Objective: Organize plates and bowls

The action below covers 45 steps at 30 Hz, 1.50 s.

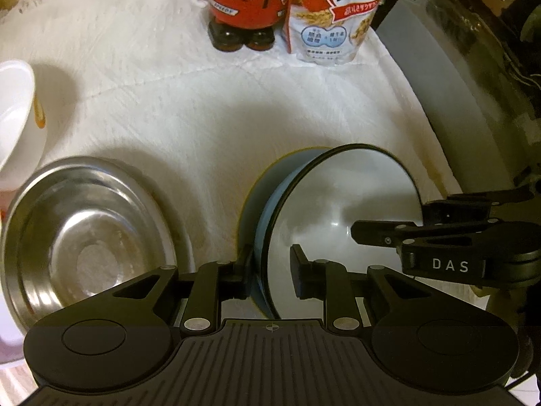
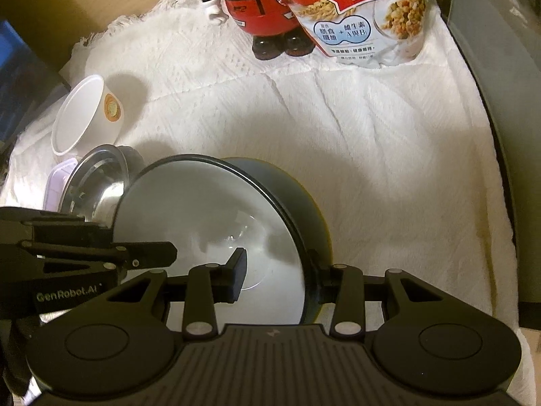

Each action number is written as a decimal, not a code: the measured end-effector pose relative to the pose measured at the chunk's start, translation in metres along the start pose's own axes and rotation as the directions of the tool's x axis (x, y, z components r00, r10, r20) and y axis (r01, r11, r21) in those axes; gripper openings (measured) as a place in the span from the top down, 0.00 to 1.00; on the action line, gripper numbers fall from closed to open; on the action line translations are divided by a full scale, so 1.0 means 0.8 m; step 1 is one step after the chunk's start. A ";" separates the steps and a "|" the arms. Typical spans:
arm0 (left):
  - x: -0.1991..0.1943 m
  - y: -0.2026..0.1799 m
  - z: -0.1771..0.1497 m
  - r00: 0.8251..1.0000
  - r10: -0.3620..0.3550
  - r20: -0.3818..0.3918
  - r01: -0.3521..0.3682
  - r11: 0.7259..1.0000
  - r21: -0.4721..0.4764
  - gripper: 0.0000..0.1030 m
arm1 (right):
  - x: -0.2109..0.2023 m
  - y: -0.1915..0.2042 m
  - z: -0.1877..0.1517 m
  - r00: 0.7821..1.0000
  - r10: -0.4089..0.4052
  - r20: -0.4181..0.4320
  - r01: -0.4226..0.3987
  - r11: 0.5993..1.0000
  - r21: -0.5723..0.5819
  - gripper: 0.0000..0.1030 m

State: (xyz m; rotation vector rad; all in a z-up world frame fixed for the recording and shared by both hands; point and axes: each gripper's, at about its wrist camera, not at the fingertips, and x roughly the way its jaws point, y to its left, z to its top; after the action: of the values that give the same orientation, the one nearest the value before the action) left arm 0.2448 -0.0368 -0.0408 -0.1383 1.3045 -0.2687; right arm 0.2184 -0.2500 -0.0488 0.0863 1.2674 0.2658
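Observation:
A blue bowl with a white inside point(image 1: 348, 203) point(image 2: 209, 216) is tilted above the white cloth. My left gripper point(image 1: 272, 270) straddles its left rim, one finger inside and one outside. My right gripper point(image 2: 275, 275) straddles the opposite rim the same way. Each gripper shows in the other's view: the right one at the bowl's right side point(image 1: 385, 233), the left one at its left side point(image 2: 148, 253). A steel bowl point(image 1: 88, 233) point(image 2: 98, 182) sits to the left. A white cup with an orange mark point(image 1: 17, 115) point(image 2: 84, 115) lies tipped beyond it.
A red figurine point(image 1: 247, 3) point(image 2: 263, 10) and a cereal bag point(image 1: 334, 13) point(image 2: 365, 17) stand at the back of the cloth. A lilac container point(image 2: 57, 179) sits beside the steel bowl. A grey wall point(image 1: 449, 94) borders the right side.

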 end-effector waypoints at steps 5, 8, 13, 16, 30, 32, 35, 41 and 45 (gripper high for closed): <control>-0.002 0.001 0.014 1.000 0.009 0.010 -0.009 1.000 0.013 0.76 | 0.005 -0.001 0.005 1.000 0.010 0.006 -0.010 1.000 0.019 0.62; -0.009 0.005 0.018 1.000 -0.004 0.029 0.004 1.000 0.002 0.76 | 0.000 0.002 0.004 1.000 0.001 0.023 -0.001 1.000 0.009 0.62; -0.018 0.008 0.018 0.999 -0.017 0.044 0.016 1.000 0.008 0.76 | -0.014 0.004 0.001 0.997 -0.022 0.070 0.024 0.999 -0.032 0.63; -0.014 0.010 0.017 0.999 0.001 0.034 -0.001 1.000 0.003 0.76 | -0.015 0.000 0.003 0.997 -0.023 0.074 0.025 0.999 -0.035 0.64; -0.021 0.020 0.002 0.999 -0.011 0.053 0.009 0.999 0.035 0.76 | -0.005 0.000 0.002 0.981 -0.188 0.043 0.192 0.977 -0.095 0.64; -0.037 0.030 0.003 0.995 -0.030 0.090 0.028 0.999 0.024 0.76 | -0.013 0.011 0.004 0.975 -0.213 0.065 0.219 0.968 -0.122 0.63; -0.066 0.047 0.004 0.984 -0.072 0.165 0.072 0.997 0.006 0.76 | -0.041 0.033 0.013 0.972 -0.190 0.138 0.211 0.965 -0.154 0.60; -0.108 0.108 0.008 0.963 -0.054 0.265 0.075 0.995 -0.071 0.76 | -0.071 0.085 0.046 0.952 -0.129 0.279 0.189 0.961 -0.200 0.32; -0.135 0.178 -0.010 0.949 -0.006 0.315 0.062 0.984 -0.168 0.76 | -0.057 0.108 0.074 0.962 -0.086 0.260 0.139 0.971 -0.193 0.32</control>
State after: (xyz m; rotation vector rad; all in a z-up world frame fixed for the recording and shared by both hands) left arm 0.2279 0.1296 0.0217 -0.3408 1.0075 -0.1521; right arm 0.2490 -0.1732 0.0295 -0.1299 0.9828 0.2792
